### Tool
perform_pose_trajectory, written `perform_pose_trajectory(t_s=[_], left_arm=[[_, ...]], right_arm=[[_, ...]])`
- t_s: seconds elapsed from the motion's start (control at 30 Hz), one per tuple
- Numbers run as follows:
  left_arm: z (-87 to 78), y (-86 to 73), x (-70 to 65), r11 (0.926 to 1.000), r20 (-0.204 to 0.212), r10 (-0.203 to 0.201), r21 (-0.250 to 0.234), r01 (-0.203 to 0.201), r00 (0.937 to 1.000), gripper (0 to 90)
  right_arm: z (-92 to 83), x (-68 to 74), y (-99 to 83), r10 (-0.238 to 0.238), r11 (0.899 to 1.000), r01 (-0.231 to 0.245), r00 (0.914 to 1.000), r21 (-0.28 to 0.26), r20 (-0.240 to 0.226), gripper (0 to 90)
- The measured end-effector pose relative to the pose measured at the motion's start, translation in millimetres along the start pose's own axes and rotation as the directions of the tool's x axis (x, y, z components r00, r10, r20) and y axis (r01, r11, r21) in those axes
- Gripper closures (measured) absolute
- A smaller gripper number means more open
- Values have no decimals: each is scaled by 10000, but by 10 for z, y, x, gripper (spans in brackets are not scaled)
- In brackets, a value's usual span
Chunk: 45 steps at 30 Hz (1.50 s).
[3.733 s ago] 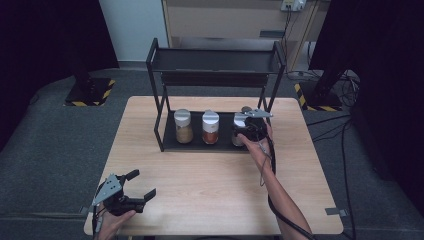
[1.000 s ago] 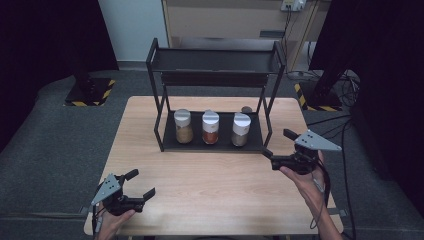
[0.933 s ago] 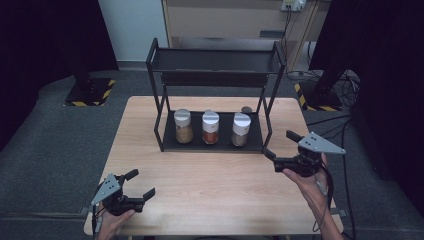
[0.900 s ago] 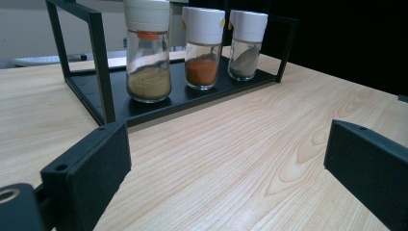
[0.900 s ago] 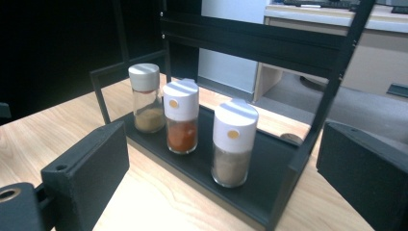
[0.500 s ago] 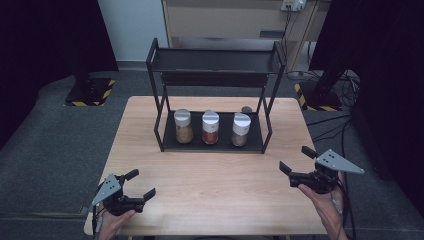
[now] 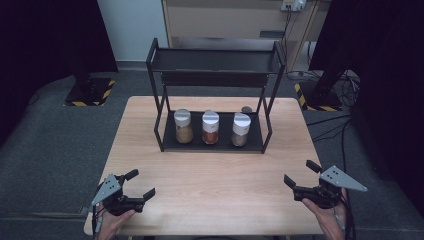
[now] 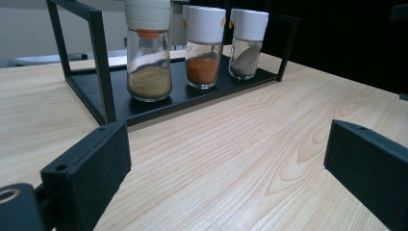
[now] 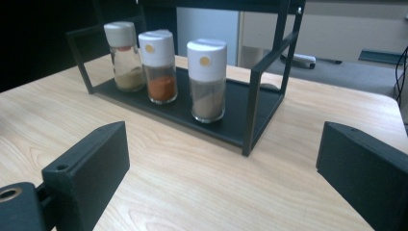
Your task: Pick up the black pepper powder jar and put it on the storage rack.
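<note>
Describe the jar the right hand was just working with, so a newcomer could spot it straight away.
Find the black two-tier rack at the far side of the wooden table. Three white-capped spice jars stand in a row on its bottom shelf. Take the right-end jar: it holds grey-brown powder, unlike the orange-red middle jar and tan left jar.

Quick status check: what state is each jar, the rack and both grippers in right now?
Left jar: upright, capped, on the rack's lower shelf.
Middle jar: upright, capped.
Right jar: upright, capped.
Rack: standing, top shelf bare.
Left gripper: open, holding nothing.
Right gripper: open, holding nothing.
</note>
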<state>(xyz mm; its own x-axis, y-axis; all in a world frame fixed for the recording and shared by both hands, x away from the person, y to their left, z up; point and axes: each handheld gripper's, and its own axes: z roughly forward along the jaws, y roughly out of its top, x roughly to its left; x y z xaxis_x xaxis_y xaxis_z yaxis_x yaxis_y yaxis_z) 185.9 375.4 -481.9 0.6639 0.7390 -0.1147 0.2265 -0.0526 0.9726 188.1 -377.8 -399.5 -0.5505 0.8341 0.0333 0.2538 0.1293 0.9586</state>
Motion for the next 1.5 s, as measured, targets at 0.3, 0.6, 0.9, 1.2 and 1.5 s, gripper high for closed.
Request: perform_pose_trajectory(t_s=[0.3, 0.6, 0.9, 1.2, 1.5], left_arm=[[2, -1, 2, 10000, 5, -4, 8, 4, 10000, 16], [3, -2, 5, 10000, 29, 13, -6, -13, 10000, 16], [8, 1, 4, 9999, 98, 104, -32, -104, 9999, 17], [-6, -1, 2, 9998, 18, 136, -109, -136, 9999, 17], [-50, -14, 18, 9997, -192, 126, -227, -130, 9997, 21]], right_arm=[[-6, 12, -205, 178, 9998, -178, 9998, 127, -18, 49], [41, -5, -313, 283, 9992, -280, 9996, 278, -97, 51], [68, -3, -355, 84, 9998, -80, 9998, 208, -169, 57], [74, -38, -403, 243, 9996, -242, 9997, 130, -70, 59], [53, -56, -440, 411, 9991, -409, 9989, -56, 238, 59]])
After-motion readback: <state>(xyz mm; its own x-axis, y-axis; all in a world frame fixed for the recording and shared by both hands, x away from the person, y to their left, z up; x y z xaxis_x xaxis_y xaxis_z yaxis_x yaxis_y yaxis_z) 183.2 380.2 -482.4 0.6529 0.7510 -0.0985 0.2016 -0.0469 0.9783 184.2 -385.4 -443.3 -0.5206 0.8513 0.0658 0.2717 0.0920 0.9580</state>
